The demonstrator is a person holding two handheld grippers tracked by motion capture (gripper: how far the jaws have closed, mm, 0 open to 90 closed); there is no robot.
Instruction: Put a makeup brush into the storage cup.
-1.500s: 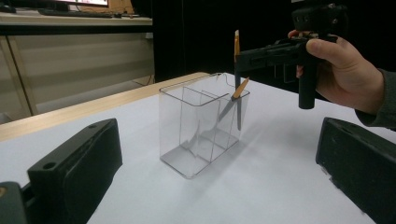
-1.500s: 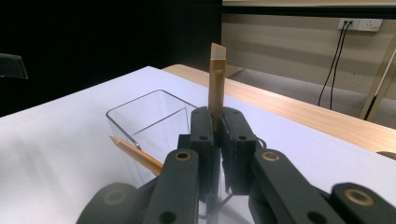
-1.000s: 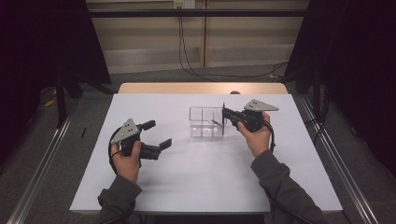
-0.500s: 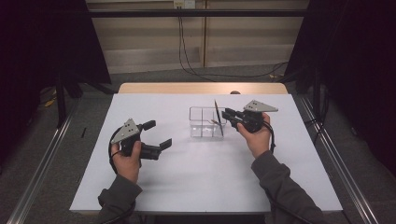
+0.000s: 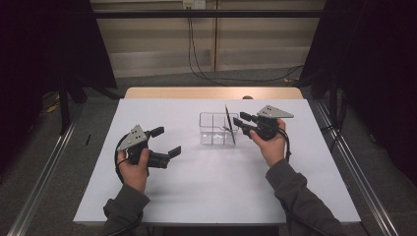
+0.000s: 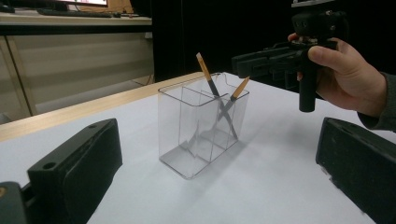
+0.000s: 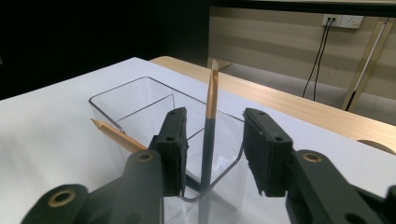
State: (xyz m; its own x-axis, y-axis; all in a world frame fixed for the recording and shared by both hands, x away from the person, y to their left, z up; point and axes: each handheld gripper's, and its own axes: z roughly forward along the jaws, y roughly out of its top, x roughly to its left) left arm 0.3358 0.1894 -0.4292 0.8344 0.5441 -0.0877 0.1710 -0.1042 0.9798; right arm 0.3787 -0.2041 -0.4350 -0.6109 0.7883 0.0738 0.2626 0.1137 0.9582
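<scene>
A clear divided container [image 5: 216,129] [image 6: 201,126] [image 7: 135,100] stands at mid-table. In its right end compartment are two dark pencils with gold ends. One pencil [image 5: 229,125] [image 6: 208,77] [image 7: 211,98] stands nearly upright. The other pencil [image 6: 239,88] [image 7: 112,133] leans across it. My right gripper [image 5: 242,119] [image 7: 214,116] [image 6: 236,65] is open just right of the container, with a jaw on each side of the upright pencil and a gap to both. My left gripper [image 5: 168,141] [image 6: 219,130] is open and holds nothing, on the table left of the container.
White table top [image 5: 216,187] with a wooden strip [image 5: 211,92] along its far edge. Cables [image 5: 192,49] hang down the back wall. Dark curtains stand on both sides. There is bare table in front of the container and between the two hands.
The pencil at the right gripper has swung from tilted to upright and sunk lower into the container. The right hand has shifted slightly. The left gripper has not moved.
</scene>
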